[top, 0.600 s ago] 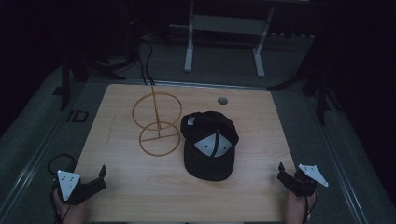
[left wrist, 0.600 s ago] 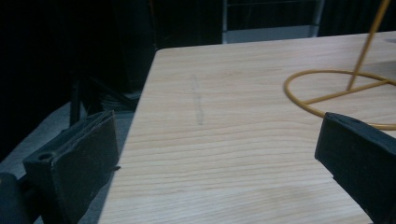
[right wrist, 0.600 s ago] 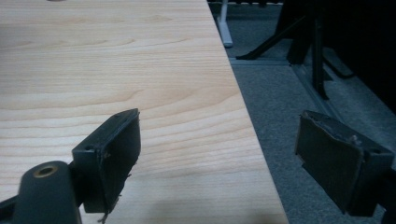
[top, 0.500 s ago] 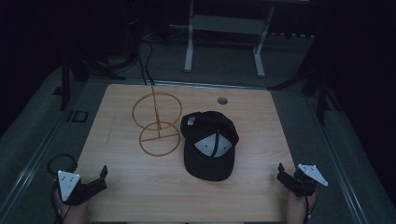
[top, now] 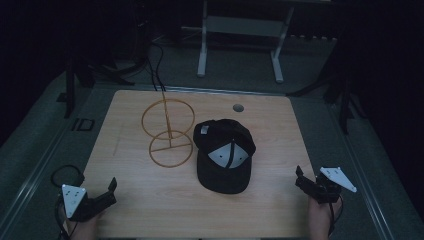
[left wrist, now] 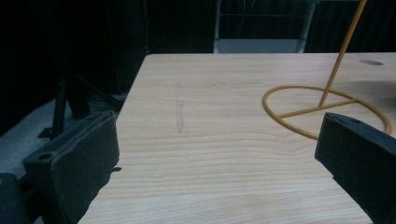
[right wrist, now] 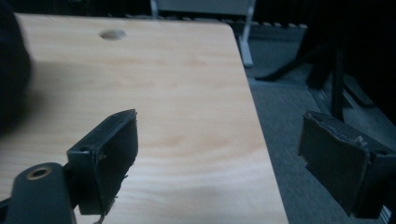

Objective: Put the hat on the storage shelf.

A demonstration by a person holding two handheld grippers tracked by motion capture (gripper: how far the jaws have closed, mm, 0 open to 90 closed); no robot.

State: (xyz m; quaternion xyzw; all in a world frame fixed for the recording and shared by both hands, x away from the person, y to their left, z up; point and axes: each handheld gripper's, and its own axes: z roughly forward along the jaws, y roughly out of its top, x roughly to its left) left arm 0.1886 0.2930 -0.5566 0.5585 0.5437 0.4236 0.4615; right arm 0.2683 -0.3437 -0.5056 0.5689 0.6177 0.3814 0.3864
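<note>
At the near left corner of the bench (top: 135,210) the left gripper (top: 107,192) rests in the person's hand, its jaws spread wide with nothing between them. In the left gripper view bare wood lies between the jaws, and the base ring of the wire stand (left wrist: 327,112) sits beyond the right-hand jaw, apart from it.

At the near right edge the right gripper (top: 301,179) is held just off the bench edge, its jaws spread too and holding nothing. In the right gripper view one jaw hangs over the wood and the other over the floor (right wrist: 299,121); a dark blur at the left edge is likely the cap.

The cap (top: 222,155) lies in the middle of the bench, farther in than both grippers and well apart from them, nearer the right one. Its brim points toward the near edge. The stand (top: 169,132) is just beside the cap on its left, its base ring close to the crown. A small hole (top: 238,107) is in the bench farther back.
</note>
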